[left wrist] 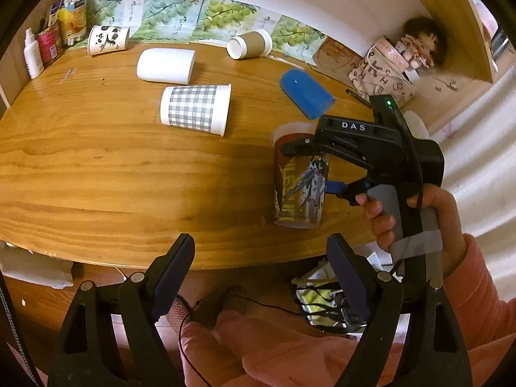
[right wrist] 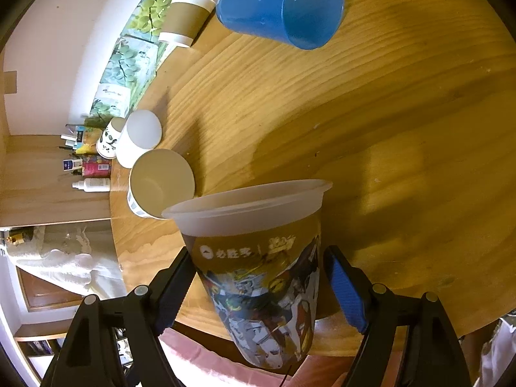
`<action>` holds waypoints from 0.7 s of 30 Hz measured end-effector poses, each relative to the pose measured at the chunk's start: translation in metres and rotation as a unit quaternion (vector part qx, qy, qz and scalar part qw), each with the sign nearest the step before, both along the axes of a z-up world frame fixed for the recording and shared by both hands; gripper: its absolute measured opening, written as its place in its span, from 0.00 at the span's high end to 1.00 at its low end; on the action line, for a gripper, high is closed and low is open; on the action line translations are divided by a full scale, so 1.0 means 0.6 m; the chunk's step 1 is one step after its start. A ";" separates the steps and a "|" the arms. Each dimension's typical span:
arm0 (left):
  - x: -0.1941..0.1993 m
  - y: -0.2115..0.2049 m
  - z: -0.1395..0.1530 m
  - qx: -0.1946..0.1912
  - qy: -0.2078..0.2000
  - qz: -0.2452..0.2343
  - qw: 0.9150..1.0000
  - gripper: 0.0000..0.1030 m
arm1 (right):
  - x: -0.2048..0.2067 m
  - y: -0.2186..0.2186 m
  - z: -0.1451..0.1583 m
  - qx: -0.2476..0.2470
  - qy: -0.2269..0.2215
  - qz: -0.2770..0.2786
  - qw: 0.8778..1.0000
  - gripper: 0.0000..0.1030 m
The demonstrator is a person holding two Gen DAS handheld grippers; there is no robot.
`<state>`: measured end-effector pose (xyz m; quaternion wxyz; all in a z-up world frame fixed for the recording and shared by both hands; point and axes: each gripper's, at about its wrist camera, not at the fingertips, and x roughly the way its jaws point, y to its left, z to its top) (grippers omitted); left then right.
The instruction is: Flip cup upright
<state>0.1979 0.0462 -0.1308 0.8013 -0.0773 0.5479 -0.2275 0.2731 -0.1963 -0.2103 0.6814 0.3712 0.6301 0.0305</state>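
Note:
A printed plastic cup (left wrist: 300, 177) with robot artwork stands upright near the table's front right edge. My right gripper (left wrist: 317, 167) straddles it, one finger on each side. In the right wrist view the cup (right wrist: 258, 274) sits between the fingers of the right gripper (right wrist: 258, 290); the left pad touches its wall and the blue right pad (right wrist: 346, 293) stands a small gap away. My left gripper (left wrist: 258, 271) is open and empty, hovering at the table's front edge.
Several cups lie on their sides on the wooden table (left wrist: 96, 167): a grey checked cup (left wrist: 195, 109), a white cup (left wrist: 166, 64), a blue cup (left wrist: 306, 92), a brown-sleeved cup (left wrist: 250, 45), a panda cup (left wrist: 108, 39). Bottles (left wrist: 48, 45) stand back left, a doll (left wrist: 419, 45) back right.

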 end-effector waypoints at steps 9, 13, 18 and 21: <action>0.005 0.022 0.000 0.009 0.004 -0.017 1.000 0.16 | 0.009 0.017 -0.007 -0.009 0.012 -0.004 1.000 0.21; 0.008 0.031 -0.003 0.012 0.010 -0.026 1.000 0.16 | 0.012 0.026 -0.008 -0.022 0.016 -0.001 1.000 0.21; 0.011 0.038 -0.008 0.013 0.019 -0.043 0.999 0.16 | 0.013 0.036 -0.009 -0.033 0.015 -0.007 0.999 0.21; 0.012 0.045 -0.008 0.012 0.018 -0.056 0.998 0.16 | 0.012 0.044 -0.006 -0.044 0.009 -0.010 0.999 0.26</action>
